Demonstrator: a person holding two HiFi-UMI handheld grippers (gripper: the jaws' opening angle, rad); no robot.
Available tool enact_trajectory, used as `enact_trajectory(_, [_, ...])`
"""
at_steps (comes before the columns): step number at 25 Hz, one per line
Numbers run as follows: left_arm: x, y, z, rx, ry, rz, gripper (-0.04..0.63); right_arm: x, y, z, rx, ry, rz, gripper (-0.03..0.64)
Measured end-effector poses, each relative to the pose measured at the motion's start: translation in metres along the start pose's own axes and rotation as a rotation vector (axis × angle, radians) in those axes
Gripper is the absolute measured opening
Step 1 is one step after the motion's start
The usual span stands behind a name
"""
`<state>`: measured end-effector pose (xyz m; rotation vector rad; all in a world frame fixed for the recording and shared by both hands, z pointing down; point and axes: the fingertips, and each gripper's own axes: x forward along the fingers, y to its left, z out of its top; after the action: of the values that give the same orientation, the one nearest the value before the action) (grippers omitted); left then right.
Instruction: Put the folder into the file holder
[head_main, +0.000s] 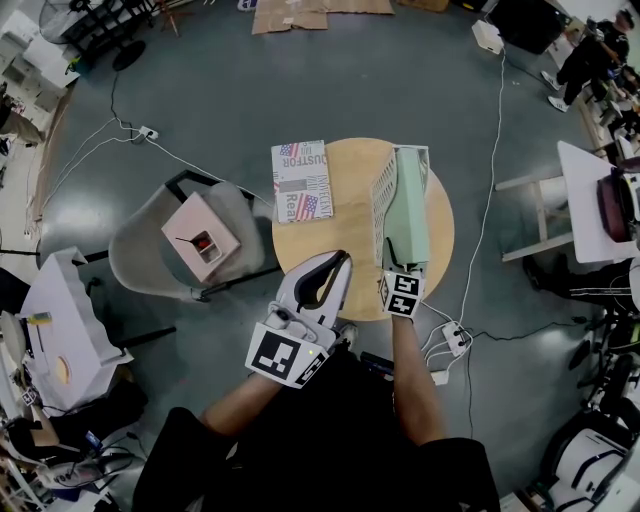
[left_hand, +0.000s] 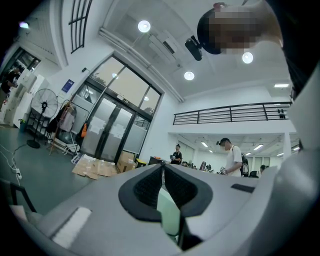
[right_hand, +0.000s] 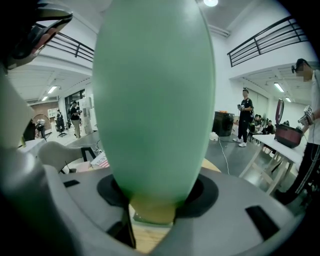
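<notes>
Where the right gripper (right_hand: 154, 199) stands: at the near end of the folder (right_hand: 152, 95), on the right side of the round table (head_main: 350, 235).
Right jaws: spread, with the green folder's end between them; the black pads sit just beside its two faces, and no firm pinch shows.
Folder position: in the file holder (head_main: 385, 195), upright on its long edge and running away from the person; the holder's white mesh wall lies along its left side in the head view.
Left gripper (left_hand: 163, 167): jaws pressed together at the tips, nothing between them.
Left gripper position: over the near edge of the table, left of the right gripper and apart from the folder.
Table: round, wooden top.
Magazine (head_main: 302, 181): flat on the far left part of the table, flag print on the cover, well apart from the file holder.
Chair (head_main: 150, 250): left of the table, carrying a pink box (head_main: 200, 243).
Power strip (head_main: 455, 338): on the grey floor near the right of the table, with white cables.
</notes>
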<state>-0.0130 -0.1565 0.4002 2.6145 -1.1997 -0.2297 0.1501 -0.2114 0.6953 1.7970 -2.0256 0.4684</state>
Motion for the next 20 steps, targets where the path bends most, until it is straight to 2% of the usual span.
enact_trajectory(20, [-0.011, -0.012, 0.003, -0.006, -0.019, -0.006, 0.02, -0.019, -0.004, 0.001, 0.0, 0.01, -0.004, 0.244])
